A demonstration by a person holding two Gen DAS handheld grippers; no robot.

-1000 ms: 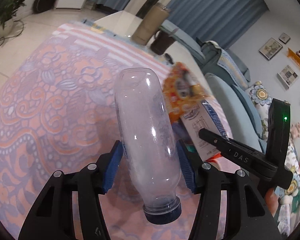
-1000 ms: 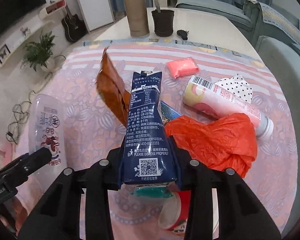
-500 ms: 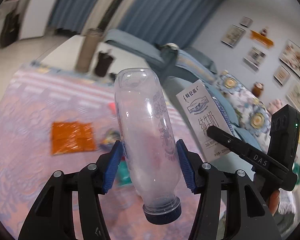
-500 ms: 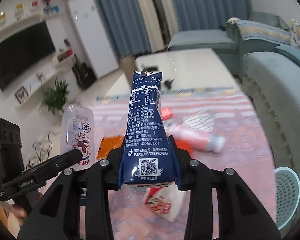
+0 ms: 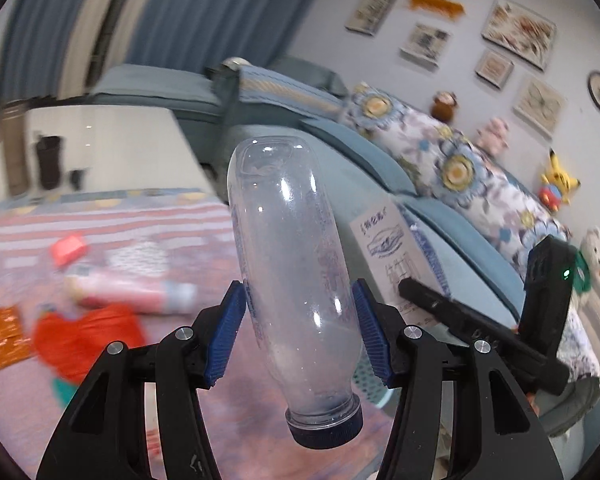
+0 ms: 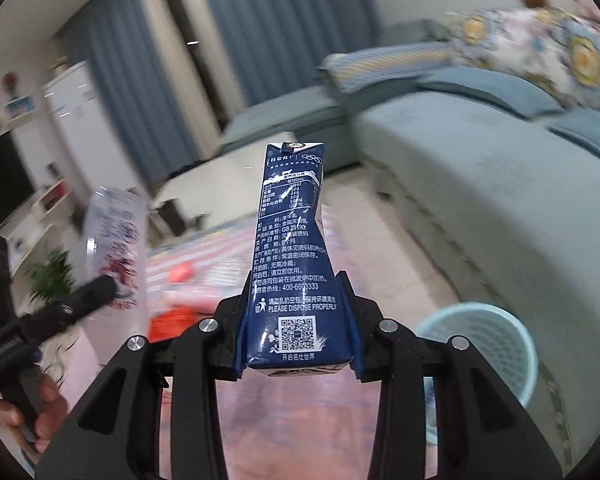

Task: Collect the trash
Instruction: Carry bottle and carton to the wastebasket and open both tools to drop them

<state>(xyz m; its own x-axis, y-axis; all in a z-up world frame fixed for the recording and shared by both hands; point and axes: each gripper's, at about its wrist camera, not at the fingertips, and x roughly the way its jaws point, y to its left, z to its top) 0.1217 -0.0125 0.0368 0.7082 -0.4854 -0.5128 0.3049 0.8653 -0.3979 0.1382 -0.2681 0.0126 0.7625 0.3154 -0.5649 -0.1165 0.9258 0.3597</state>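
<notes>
Gripping a clear plastic bottle [image 5: 296, 280] cap-down, its long axis tilted near upright, the left claw [image 5: 298, 330] rides beside the right claw [image 6: 296, 320], clamped on an upright blue milk carton [image 6: 290, 264]. A mesh wastebasket [image 6: 496, 344] stands low at right, contents unseen.

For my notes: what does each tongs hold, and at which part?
Left tongs: clear bottle, gripped at its lower body above the cap. Right tongs: blue carton, near its bottom.
</notes>
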